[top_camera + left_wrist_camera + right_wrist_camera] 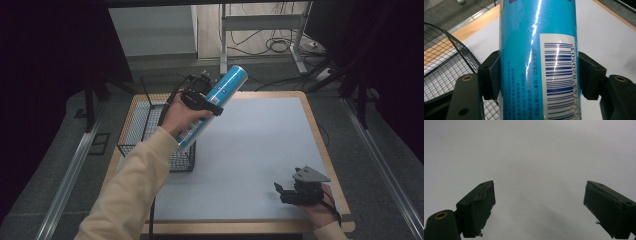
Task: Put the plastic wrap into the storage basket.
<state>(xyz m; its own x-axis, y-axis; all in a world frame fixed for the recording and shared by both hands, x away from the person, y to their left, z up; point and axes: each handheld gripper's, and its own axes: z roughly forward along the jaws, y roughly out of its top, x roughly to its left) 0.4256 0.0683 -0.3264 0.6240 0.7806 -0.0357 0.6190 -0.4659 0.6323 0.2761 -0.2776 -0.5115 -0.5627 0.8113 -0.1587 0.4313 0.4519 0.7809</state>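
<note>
In the high view the left gripper (202, 100) clamps a tilted blue can (215, 102) above the wire basket (150, 135) at upper left, its own view showing both jaws pressing the can (536, 60), while the right gripper (539, 207) rests spread wide over the grey mat (529, 150).

My worktop (320, 150) has a pale grey mat (250, 150) inside a wooden edge. Beyond its far side, cables (272, 45) lie looped on the floor (165, 62) between the metal legs of a desk frame (260, 22). Metal rails (70, 175) run along both sides.
</note>
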